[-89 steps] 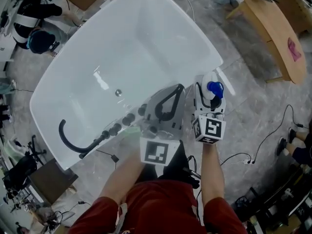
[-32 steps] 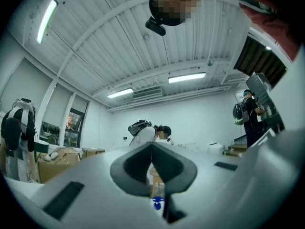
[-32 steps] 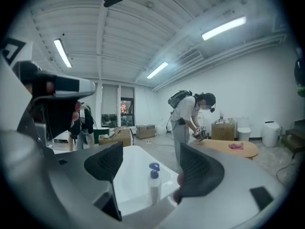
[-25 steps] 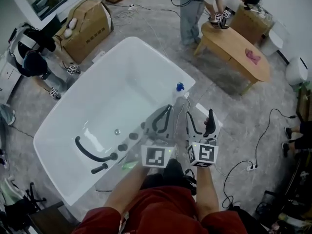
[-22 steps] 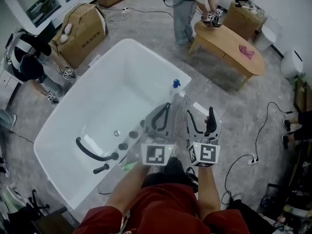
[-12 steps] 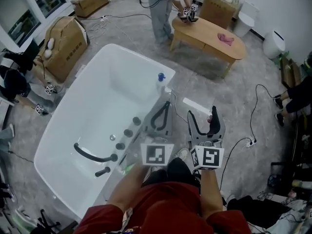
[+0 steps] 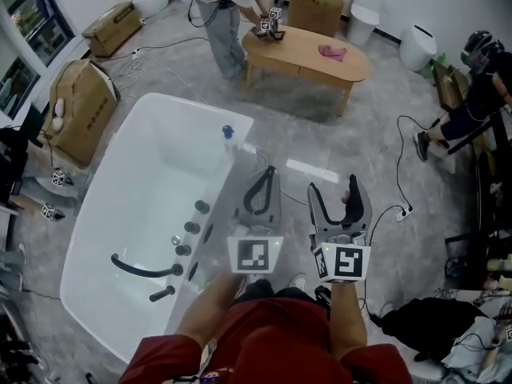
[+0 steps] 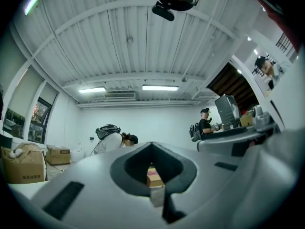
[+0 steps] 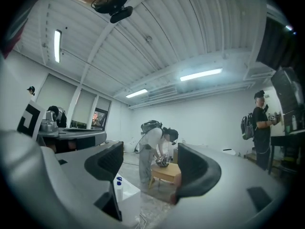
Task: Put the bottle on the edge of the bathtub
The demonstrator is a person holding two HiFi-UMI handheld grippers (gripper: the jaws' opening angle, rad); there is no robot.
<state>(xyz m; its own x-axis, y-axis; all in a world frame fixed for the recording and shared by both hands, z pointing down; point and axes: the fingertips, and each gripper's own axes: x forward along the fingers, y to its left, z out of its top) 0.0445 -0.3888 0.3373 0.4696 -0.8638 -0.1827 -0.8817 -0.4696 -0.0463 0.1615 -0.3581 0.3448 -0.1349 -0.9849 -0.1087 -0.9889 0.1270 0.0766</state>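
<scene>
A clear bottle [image 7: 228, 136] with a blue cap stands upright on the far right corner rim of the white bathtub [image 7: 120, 166]. Neither gripper touches it; both hang well back from it over the grey floor. My left gripper [image 7: 267, 170] is shut with nothing between its jaws, its tips meeting [image 8: 152, 145]. My right gripper [image 7: 332, 186] is open and empty. In the right gripper view the bottle [image 9: 118, 187] shows small and low beside the left jaw, standing on the tub rim [image 9: 129, 197], far ahead of that gripper [image 9: 152, 168].
Black taps and a hand shower [image 7: 144, 270] line the tub's near side. A wooden oval table [image 7: 308, 51] with a person bent over it [image 7: 220, 10] stands beyond. Cardboard boxes [image 7: 80, 102] sit left; cables [image 7: 400, 211] and another person [image 7: 478, 82] are at the right.
3.6 s ago my right gripper held the bottle at the tub rim. It has let go and now the bottle stands alone, with both grippers drawn back and the view farther from the tub.
</scene>
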